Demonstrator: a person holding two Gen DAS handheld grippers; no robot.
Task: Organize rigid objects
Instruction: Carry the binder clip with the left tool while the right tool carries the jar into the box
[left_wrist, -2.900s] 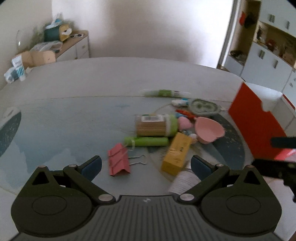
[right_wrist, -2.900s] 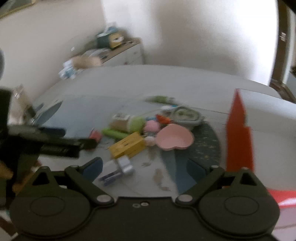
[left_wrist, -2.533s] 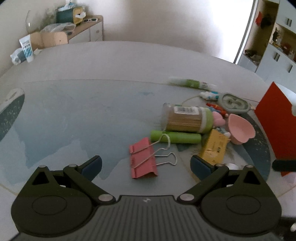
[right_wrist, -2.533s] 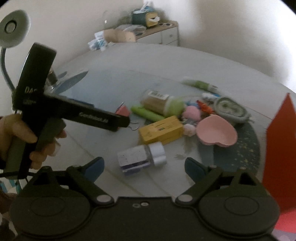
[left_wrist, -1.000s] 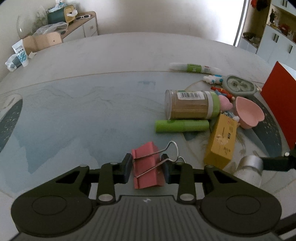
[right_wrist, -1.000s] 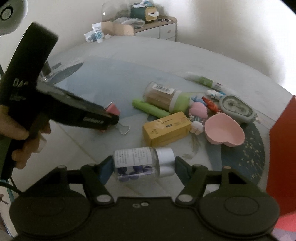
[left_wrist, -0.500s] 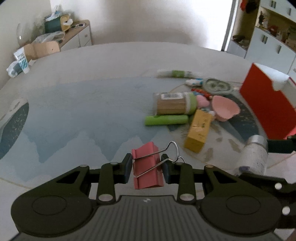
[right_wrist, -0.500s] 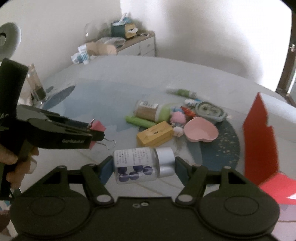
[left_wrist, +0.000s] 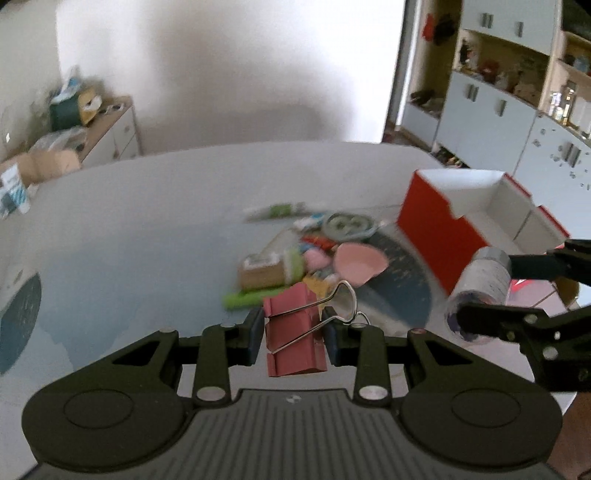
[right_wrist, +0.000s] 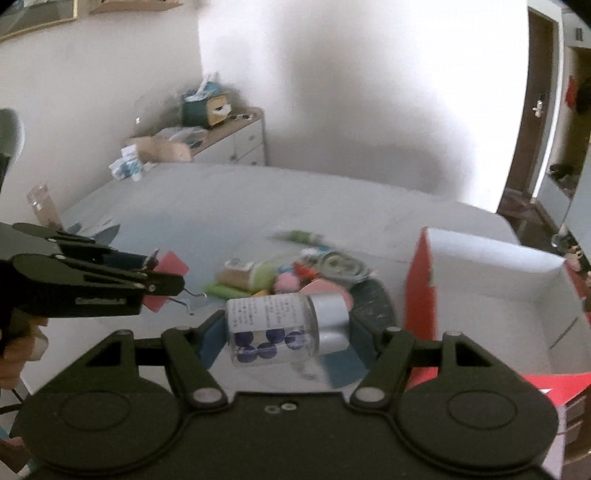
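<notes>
– Your left gripper (left_wrist: 293, 341) is clamped on the pink binder clip (left_wrist: 295, 332), up off the table (left_wrist: 147, 206), right?
– Yep, and your right gripper (right_wrist: 284, 332) pinches the little bottle (right_wrist: 277, 328) sideways beside the red box (right_wrist: 480, 280).

Pink binder clip (left_wrist: 295, 328), red-and-white box (left_wrist: 461, 218)

The red box (right_wrist: 491, 280) stands open-topped right of the clutter pile (right_wrist: 291, 275); the table (right_wrist: 229, 195) beyond lies bare.
</notes>
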